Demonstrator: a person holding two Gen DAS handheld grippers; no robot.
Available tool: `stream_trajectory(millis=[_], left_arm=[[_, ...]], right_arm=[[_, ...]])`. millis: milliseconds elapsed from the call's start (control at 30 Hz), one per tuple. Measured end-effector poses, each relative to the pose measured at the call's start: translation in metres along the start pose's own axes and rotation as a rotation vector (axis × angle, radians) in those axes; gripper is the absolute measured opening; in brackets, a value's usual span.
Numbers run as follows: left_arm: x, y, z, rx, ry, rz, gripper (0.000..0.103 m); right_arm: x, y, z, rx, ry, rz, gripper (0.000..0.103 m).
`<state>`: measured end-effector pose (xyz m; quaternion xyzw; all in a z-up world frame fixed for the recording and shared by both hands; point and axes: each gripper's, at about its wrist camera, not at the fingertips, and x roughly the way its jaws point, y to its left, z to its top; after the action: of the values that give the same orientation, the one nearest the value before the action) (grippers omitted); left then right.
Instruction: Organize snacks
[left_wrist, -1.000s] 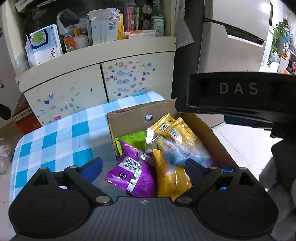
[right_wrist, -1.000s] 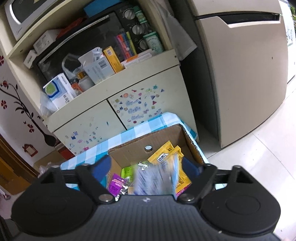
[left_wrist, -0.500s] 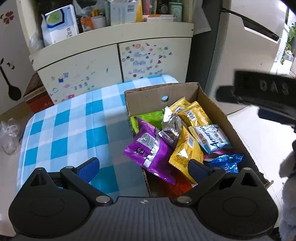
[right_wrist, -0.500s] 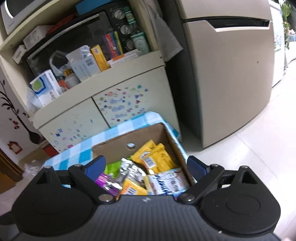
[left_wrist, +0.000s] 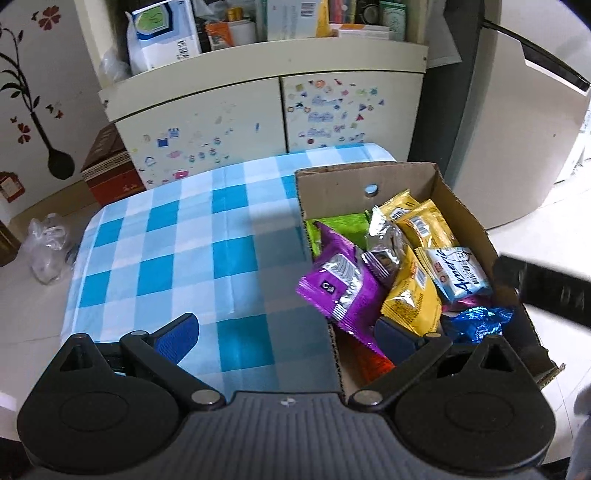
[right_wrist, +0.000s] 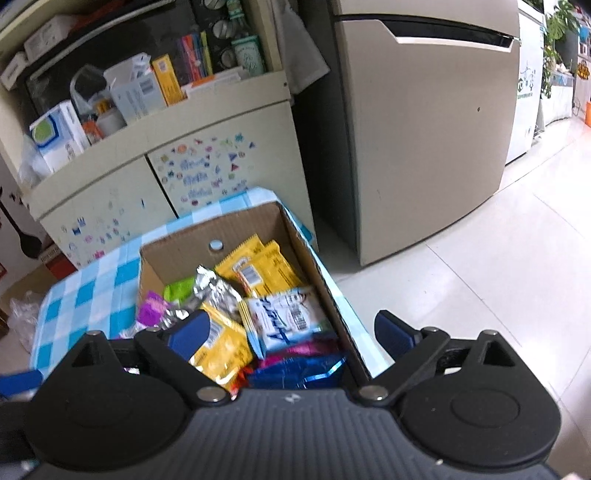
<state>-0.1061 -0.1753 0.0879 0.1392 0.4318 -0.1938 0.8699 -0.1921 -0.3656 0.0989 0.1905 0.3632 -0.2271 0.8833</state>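
While both claws, left gripper (left_wrist: 284, 330) and right gripper (right_wrist: 291, 330), gaped empty, cardboard box (left_wrist: 369, 177) near corner sat hidden; red packet (left_wrist: 365, 360) half-buried.

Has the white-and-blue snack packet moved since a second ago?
Yes. The white-and-blue snack packet left the right hand-held gripper and now lies in the cardboard box, below the yellow packets.

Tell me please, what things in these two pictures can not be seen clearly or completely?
- Orange packet, left wrist view: mostly covered by the purple packet.
- Blue foil packet, right wrist view: cut off by the gripper body.
- Purple packet, right wrist view: blurred, print unreadable.
- Right gripper, left wrist view: only a blurred black bar.
- Carton floor: buried under snacks.
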Motion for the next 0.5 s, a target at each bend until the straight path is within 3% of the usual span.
stream_trajectory(millis=[500], left_arm=[[-0.008, 0.000, 0.003, 0.008, -0.008, 0.068, 0.103]], right_arm=[[-0.006, 0.010, -0.015, -0.073, 0.008, -0.053, 0.096]])
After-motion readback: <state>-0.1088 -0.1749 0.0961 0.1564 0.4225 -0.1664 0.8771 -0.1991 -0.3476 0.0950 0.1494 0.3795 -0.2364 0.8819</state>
